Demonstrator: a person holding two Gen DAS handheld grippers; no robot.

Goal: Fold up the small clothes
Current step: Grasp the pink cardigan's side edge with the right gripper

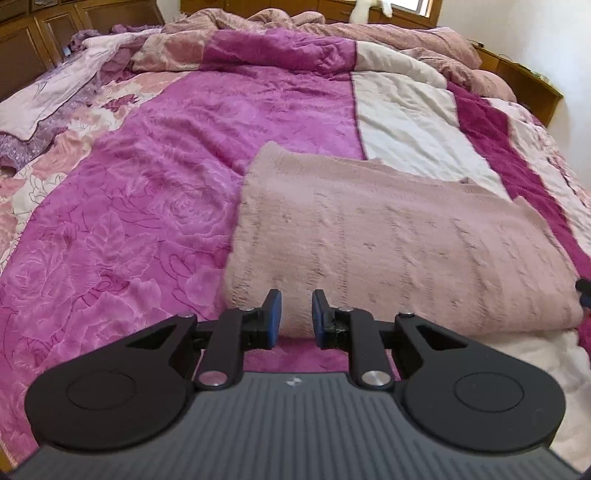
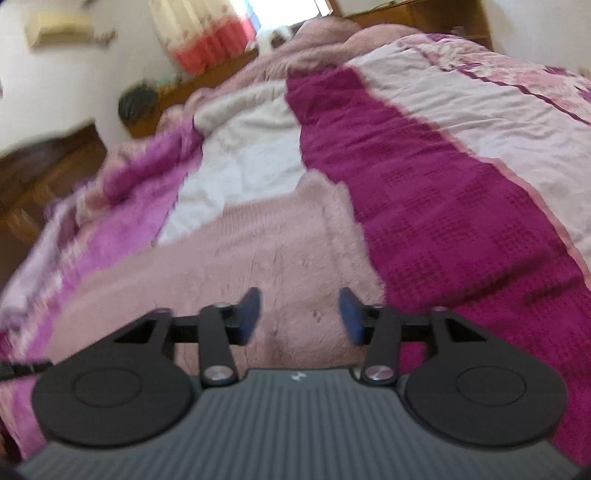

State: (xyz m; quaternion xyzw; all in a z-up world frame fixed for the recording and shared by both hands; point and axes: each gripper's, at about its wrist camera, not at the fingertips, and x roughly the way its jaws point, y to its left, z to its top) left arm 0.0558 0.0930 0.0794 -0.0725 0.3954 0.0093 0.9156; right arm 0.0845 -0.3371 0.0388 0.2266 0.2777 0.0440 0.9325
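A dusty pink fuzzy knit garment (image 1: pixel 388 243) lies folded into a rough rectangle on the bed. In the left wrist view my left gripper (image 1: pixel 296 317) is at its near edge, its jaws open by a narrow gap, with nothing between the blue pads. In the right wrist view the same garment (image 2: pixel 240 251) lies under and ahead of my right gripper (image 2: pixel 300 314), which is open wide and empty just above the cloth. The right wrist view is blurred by motion.
The bed is covered by a magenta floral blanket (image 1: pixel 147 184) with a white panel (image 1: pixel 406 118) and a dark magenta strip (image 2: pixel 424 206). A rumpled pink duvet (image 1: pixel 332 26) lies at the head. Wooden cabinets (image 1: pixel 44 33) stand beyond the bed.
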